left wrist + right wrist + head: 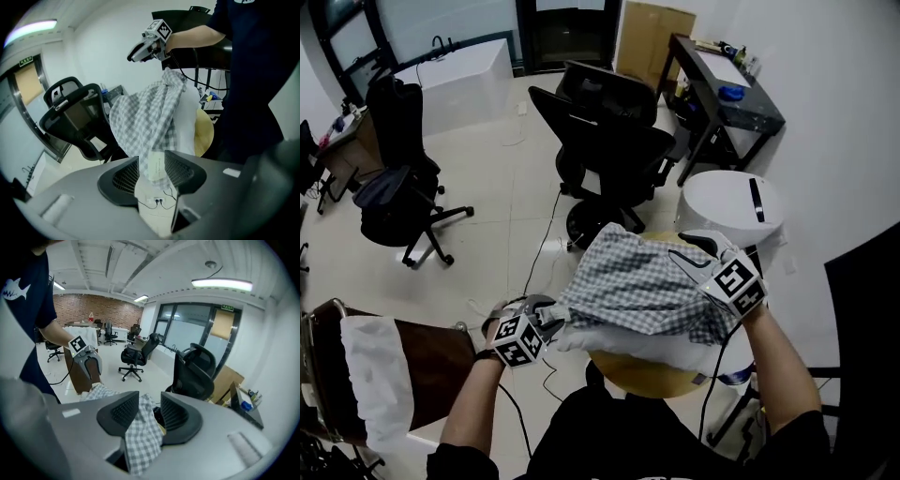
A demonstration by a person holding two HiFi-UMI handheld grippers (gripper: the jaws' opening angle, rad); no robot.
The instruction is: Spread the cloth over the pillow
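**Q:** How far along is the spread?

**A:** Nearly done, by the look of it. Nearest the person, the left gripper (152, 174) has its fingers apart. A corner of the cloth (642, 281), label showing, hangs loose between them. The fingers of the right gripper (150, 412) stand apart too, with checked fabric slack in the gap.

**Q:** And the cloth itself?

**A:** It is draped over the pillow (637, 345), which sits on the round counter (652, 378). The pillow's near white edge shows uncovered, and the cloth peaks up under the right gripper rather than lying flat. Smoothing it and drawing it over that edge look like what is left.

**Q:** Which way does it run?

**A:** Its long axis lies across the person's front, from left gripper to right gripper, along the pillow. The far corner points toward the chair (614, 141) beyond.
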